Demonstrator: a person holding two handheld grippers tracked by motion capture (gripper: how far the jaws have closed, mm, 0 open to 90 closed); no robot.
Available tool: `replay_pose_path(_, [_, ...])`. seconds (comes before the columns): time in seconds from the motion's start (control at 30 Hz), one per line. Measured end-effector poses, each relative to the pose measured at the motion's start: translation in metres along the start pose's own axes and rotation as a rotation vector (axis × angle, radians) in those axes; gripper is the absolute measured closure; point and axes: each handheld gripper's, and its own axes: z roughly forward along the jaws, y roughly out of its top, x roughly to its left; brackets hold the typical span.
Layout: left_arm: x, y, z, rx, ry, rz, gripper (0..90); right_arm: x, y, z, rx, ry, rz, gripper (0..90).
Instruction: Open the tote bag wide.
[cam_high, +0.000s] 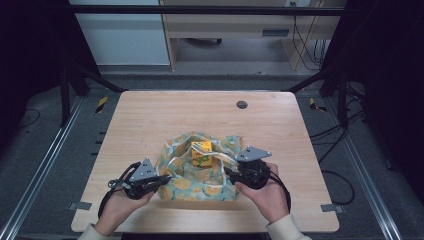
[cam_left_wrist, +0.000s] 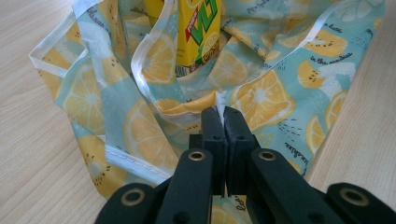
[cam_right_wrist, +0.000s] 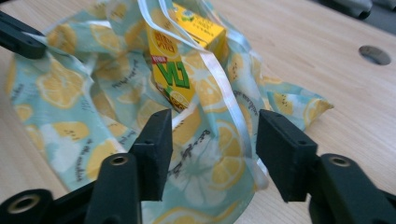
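1. Right now the lemon-print bag (cam_high: 197, 172) lies slumped on the wooden table (cam_high: 150, 115), low in the middle of the high view, with a yellow drink carton (cam_high: 201, 152) standing upright inside its open mouth.

2. The left gripper (cam_high: 162, 181) sits at the bag's left edge, its jaws clenched on a pinch of the bag's white-trimmed rim (cam_left_wrist: 219, 103). The right gripper (cam_high: 227, 172) sits at the bag's right edge, jaws parted, with bag cloth and a white strap (cam_right_wrist: 224, 84) lying between them but not pressed.

3. The relation that matters: the carton lies between the two grippers, a little toward the top of the frame from both, and its long axis stands upright. The right gripper looks nearer to it, so I judge the freed side will want the next grab.

4. The left gripper view makes the pinch on the rim plain, while the high view hides it under the grey plate. The right gripper view shows the gap at each pad and the carton leaning slightly beyond, in the upper middle.
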Motion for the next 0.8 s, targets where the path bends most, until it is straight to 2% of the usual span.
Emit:
replay_pose_path(0.07, [0.002, -0.002, -0.001, 0.002, 0.007, -0.003, 89.1, -0.002, -0.002, 0.005, 0.019, 0.0, -0.008, 68.5])
replay_pose_path(0.1, [0.002, -0.002, -0.001, 0.002, 0.007, -0.003, 89.0, -0.002, -0.002, 0.005, 0.019, 0.0, -0.008, 68.5])
replay_pose_path(0.13, [0.003, -0.003, -0.001, 0.005, 0.012, -0.001, 89.1, -0.002, -0.005, 0.003, 0.008, 0.009, -0.007, 77.2])
replay_pose_path(0.23, [0.005, -0.006, 0.0, 0.025, 0.029, 0.01, 89.0, -0.001, -0.009, -0.001, 0.008, 0.021, -0.01, 81.8])
replay_pose_path(0.27, [0.006, -0.008, 0.001, 0.04, 0.03, 0.009, 89.0, 0.0, -0.014, -0.008, 0.002, 0.043, -0.011, 83.4])
replay_pose_path(0.43, [0.006, -0.012, 0.006, 0.08, 0.046, 0.027, 88.8, 0.004, -0.031, -0.02, 0.0, 0.087, -0.02, 84.5])
replay_pose_path(0.47, [0.006, -0.013, 0.008, 0.09, 0.051, 0.031, 88.8, 0.007, -0.041, -0.021, 0.026, 0.099, -0.029, 84.6])
replay_pose_path(0.53, [0.007, -0.015, 0.012, 0.118, 0.071, 0.048, 88.7, 0.008, -0.05, -0.019, 0.052, 0.108, -0.033, 84.9])
replay_pose_path(0.67, [0.01, -0.019, 0.014, 0.135, 0.07, 0.043, 88.0, 0.007, -0.059, -0.011, 0.083, 0.117, -0.029, 84.1])
replay_pose_path(0.7, [0.01, -0.02, 0.014, 0.136, 0.068, 0.04, 87.4, 0.005, -0.061, -0.007, 0.096, 0.124, -0.021, 78.3])
replay_pose_path(0.73, [0.01, -0.02, 0.014, 0.137, 0.067, 0.038, 87.4, 0.005, -0.061, -0.007, 0.096, 0.124, -0.021, 78.3])
replay_pose_path(0.8, [0.009, -0.02, 0.014, 0.139, 0.067, 0.041, 87.3, 0.004, -0.06, -0.005, 0.091, 0.128, -0.015, 65.3])
